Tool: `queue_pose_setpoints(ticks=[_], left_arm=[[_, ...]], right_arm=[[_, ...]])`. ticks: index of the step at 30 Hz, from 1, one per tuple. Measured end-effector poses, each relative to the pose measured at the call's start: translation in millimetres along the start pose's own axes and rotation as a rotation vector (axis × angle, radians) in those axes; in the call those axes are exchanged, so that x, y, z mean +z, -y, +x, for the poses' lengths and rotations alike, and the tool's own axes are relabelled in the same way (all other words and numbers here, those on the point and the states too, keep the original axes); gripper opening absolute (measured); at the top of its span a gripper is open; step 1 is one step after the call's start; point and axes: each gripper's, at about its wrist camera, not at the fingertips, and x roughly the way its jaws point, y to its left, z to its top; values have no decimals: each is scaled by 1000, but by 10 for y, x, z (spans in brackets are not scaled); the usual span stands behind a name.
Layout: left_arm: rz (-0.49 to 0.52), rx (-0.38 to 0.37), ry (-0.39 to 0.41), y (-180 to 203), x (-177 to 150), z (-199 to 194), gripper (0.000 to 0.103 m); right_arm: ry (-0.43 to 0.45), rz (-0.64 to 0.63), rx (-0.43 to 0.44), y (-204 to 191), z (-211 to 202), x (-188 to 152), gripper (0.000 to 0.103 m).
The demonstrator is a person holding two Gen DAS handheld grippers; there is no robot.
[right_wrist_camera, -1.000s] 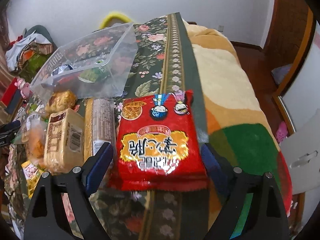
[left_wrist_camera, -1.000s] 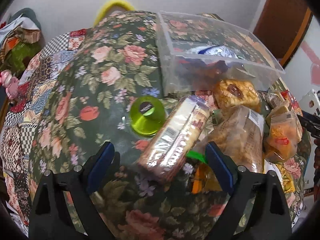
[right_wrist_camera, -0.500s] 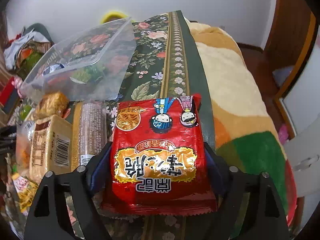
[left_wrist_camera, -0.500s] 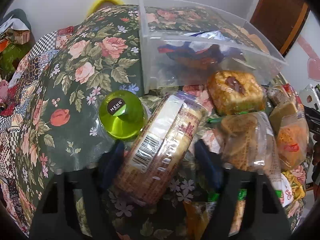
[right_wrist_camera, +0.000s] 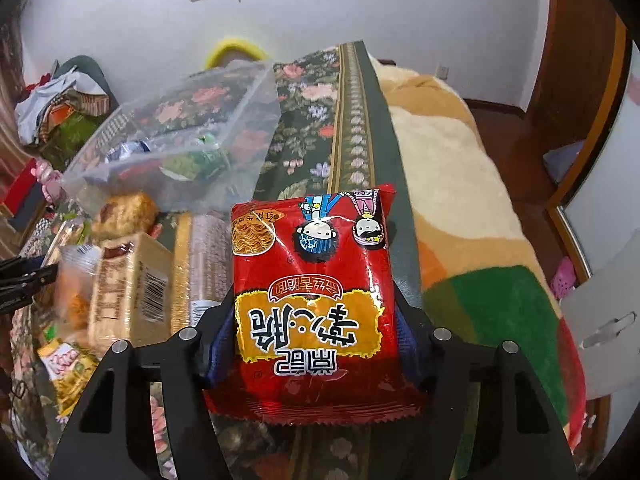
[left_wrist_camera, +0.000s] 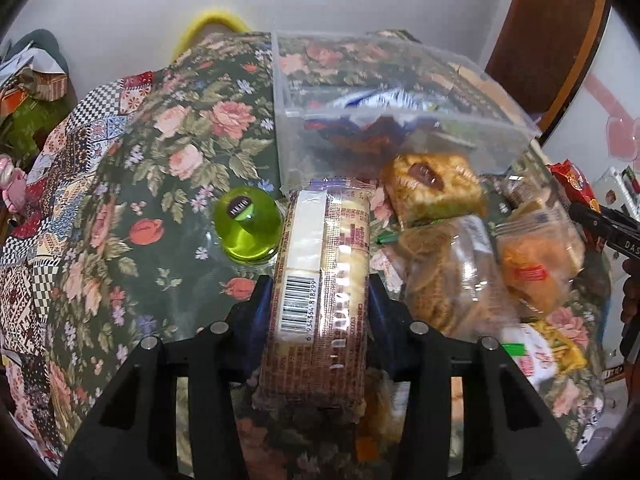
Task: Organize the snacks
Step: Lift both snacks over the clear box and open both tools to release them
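The biscuit pack (left_wrist_camera: 320, 300) lies on the floral cloth (left_wrist_camera: 160, 152) before the clear bin (left_wrist_camera: 400, 136), the left gripper (left_wrist_camera: 318, 312) closing onto its sides. The right gripper (right_wrist_camera: 316, 336) is closing around the red packet (right_wrist_camera: 316, 292). Both grips should seat firmly before lifting binward.

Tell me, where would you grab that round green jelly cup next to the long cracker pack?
Pinch the green jelly cup across its round sides, coming straight down from above. It stands dome-up, free on its far and left sides, but the cracker pack sits close on its right, so set the fingers front and back.
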Motion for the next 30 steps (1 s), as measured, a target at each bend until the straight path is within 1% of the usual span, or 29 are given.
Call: queue_pose_setpoints(ticks=[8,14,19,23,30], left_arm=[[-13,-9,105,33,170,-451,46],[-7,-12,164,97,381,-624,46],[0,-16,198,155,589,-657,46],[-2,-15,216,182,761,-634,46],[-4,-6,224,191,1063,-488,46]], right_arm=[[92,-2,14,-41,-337,160,62],[163,-18,37,-154,-478,344,63],[211,-39,64,-300,-532,530,63],[231,-54,81,-417,-512,646,63],[233,-80,117,-627,-347,867,63]])
